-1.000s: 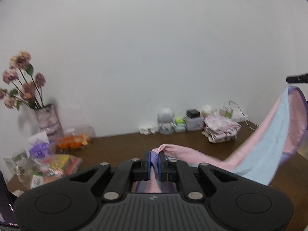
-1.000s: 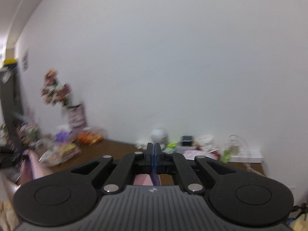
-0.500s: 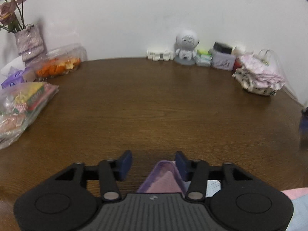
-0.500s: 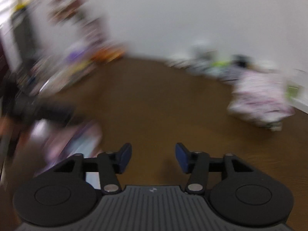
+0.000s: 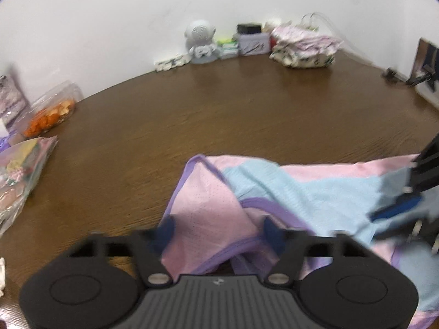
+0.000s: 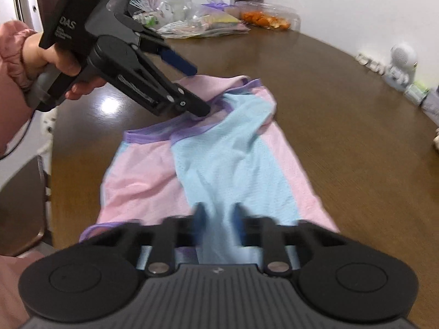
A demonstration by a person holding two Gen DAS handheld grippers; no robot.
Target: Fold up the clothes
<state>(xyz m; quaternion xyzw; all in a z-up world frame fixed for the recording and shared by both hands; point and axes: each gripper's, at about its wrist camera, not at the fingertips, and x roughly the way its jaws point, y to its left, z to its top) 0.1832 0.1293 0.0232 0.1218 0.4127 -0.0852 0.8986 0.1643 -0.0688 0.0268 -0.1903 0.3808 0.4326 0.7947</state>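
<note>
A pink and light-blue sleeveless top (image 6: 236, 164) with purple trim lies spread and rumpled on the brown table (image 6: 329, 109). My left gripper (image 5: 218, 230) points down at its purple-edged shoulder. Its jaws are closing but still stand apart, with a pink fold (image 5: 208, 208) between them. From the right wrist view the left gripper (image 6: 200, 89) has its lower finger on the neckline and its upper blue pad raised. My right gripper (image 6: 218, 216) is at the other end of the top, blurred, its jaws drawn in on a strip of blue cloth. It appears at the right edge of the left view (image 5: 395, 213).
A folded floral pile (image 5: 304, 49), a white robot figurine (image 5: 200, 41) and small boxes line the wall. Snack bags (image 5: 49, 115) lie at the table's left. A hand in a pink sleeve (image 6: 13, 54) holds the left gripper. A chair (image 6: 24, 205) stands by the near edge.
Both grippers have come down from facing the wall to the table. The top, held up a second ago, now lies on the wood. Both jaws opened, then narrowed on cloth again.
</note>
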